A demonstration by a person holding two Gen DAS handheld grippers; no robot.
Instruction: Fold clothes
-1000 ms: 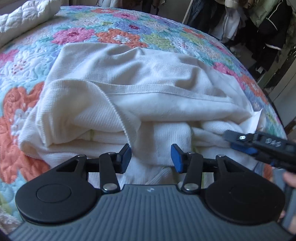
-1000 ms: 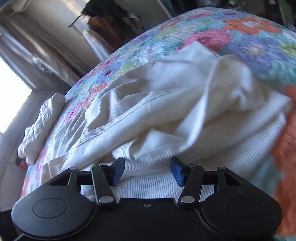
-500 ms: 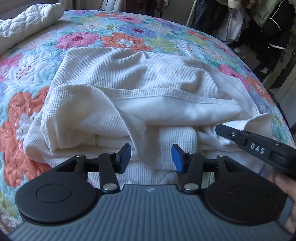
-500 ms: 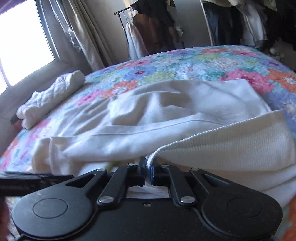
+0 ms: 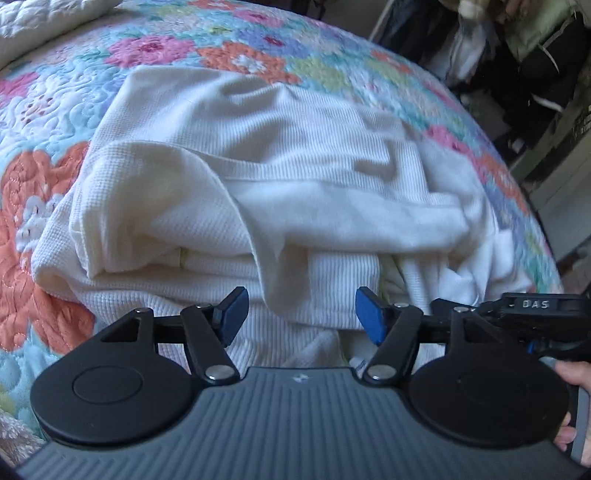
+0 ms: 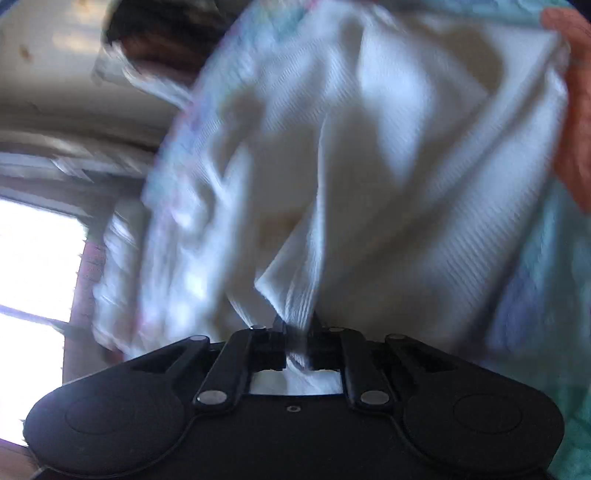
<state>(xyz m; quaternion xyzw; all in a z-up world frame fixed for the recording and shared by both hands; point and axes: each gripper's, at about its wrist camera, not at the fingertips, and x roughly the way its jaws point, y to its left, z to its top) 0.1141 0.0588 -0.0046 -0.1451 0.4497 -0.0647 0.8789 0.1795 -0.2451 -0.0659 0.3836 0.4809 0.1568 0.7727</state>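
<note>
A cream waffle-knit garment (image 5: 295, 177) lies bunched in loose folds on the flowered quilt (image 5: 44, 184). My left gripper (image 5: 301, 314) hovers over its near edge, its jaws opening wide. A fold of cloth lies below and between the blue pads (image 5: 369, 321), which do not press on it. The right wrist view is blurred by motion. In it, my right gripper (image 6: 297, 332) pinches an edge of the garment (image 6: 369, 184), its jaws just beginning to open with the cloth still between them. In the left wrist view the right gripper (image 5: 535, 314) sits at the garment's right edge.
A white quilted blanket (image 5: 37, 14) lies at the far left of the bed. Dark clothes (image 5: 535, 44) hang beyond the bed's right side. A hand (image 5: 572, 373) holds the right gripper's handle. A bright window (image 6: 33, 258) is at the left.
My right gripper shut on the garment's right edge, then rolled and drew nearer with the cloth. My left gripper's jaws spread wider. The garment's right side shifted.
</note>
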